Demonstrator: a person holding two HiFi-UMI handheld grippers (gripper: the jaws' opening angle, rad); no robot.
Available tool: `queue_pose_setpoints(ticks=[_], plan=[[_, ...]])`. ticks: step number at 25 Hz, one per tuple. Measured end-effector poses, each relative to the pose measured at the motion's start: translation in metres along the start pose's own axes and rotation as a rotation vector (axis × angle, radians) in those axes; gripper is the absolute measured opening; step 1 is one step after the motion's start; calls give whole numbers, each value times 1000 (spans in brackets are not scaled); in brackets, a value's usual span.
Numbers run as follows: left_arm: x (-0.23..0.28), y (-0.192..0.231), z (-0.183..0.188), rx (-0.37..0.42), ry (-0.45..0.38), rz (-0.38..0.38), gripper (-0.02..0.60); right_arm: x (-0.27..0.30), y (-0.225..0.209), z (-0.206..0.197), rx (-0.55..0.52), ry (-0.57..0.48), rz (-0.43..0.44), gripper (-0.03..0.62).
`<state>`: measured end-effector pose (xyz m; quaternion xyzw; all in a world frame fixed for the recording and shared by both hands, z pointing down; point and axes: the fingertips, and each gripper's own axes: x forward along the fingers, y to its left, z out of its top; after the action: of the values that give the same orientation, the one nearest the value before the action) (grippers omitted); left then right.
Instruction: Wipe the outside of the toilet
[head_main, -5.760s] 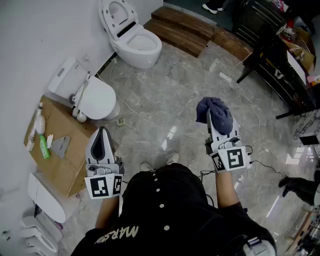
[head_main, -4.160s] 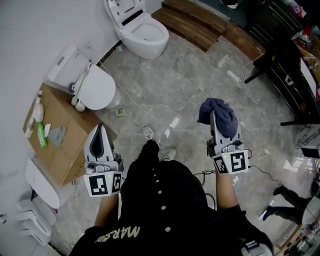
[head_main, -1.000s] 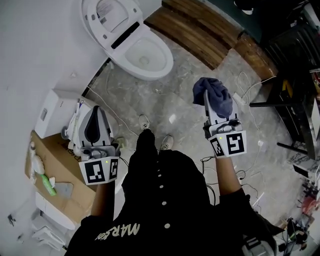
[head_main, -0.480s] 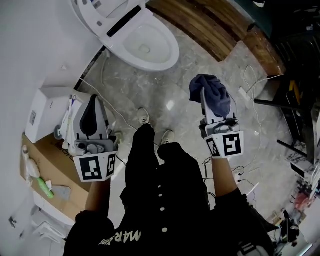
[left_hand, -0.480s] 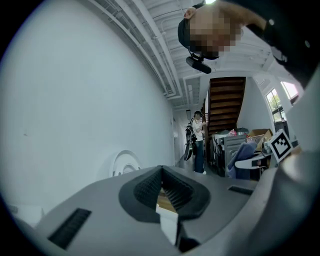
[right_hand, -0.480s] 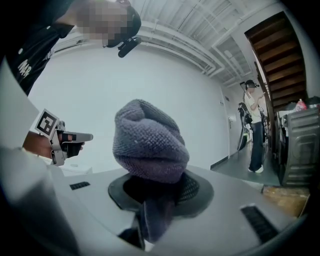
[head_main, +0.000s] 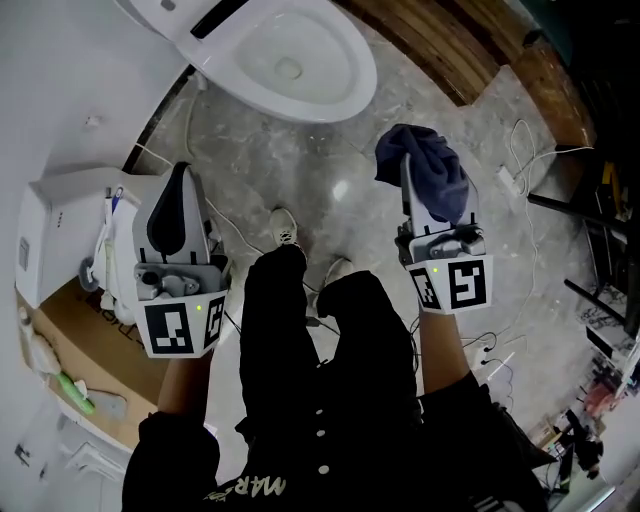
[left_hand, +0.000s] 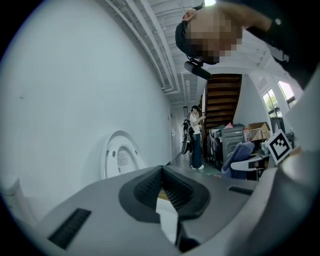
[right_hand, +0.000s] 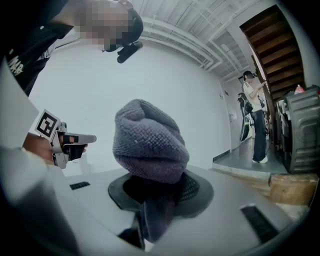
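The white toilet (head_main: 290, 60) stands open at the top of the head view, its bowl a little ahead of both grippers. Its raised lid (left_hand: 119, 156) leans on the wall in the left gripper view. My right gripper (head_main: 406, 165) is shut on a bunched blue-grey cloth (head_main: 430, 175), held over the marble floor to the right of the bowl. That cloth (right_hand: 150, 142) bulges above the right gripper (right_hand: 160, 187) in its own view. My left gripper (head_main: 180, 172) is shut with nothing in it, left of the bowl; the left gripper (left_hand: 161, 171) has its jaws pressed together.
A second white toilet unit (head_main: 65, 215) and a cardboard box (head_main: 60, 320) with a green bottle (head_main: 75, 390) sit at the left. Wooden steps (head_main: 450, 40), floor cables (head_main: 520, 170) and dark furniture (head_main: 610, 220) lie right. A person (left_hand: 196, 136) stands far off.
The view has closed in on the toilet, which now sits nearer and larger just ahead of the grippers. Both grippers kept their grip states; the cloth stays in the right one.
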<state>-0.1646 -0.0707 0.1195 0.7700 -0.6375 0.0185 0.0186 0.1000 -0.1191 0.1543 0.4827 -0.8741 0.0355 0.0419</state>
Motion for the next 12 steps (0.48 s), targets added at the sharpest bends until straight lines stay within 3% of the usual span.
queue_pose_setpoints(ticks=[12], plan=[[32, 20, -135, 30, -49, 11, 11, 44, 7, -152, -30, 0, 39, 104]])
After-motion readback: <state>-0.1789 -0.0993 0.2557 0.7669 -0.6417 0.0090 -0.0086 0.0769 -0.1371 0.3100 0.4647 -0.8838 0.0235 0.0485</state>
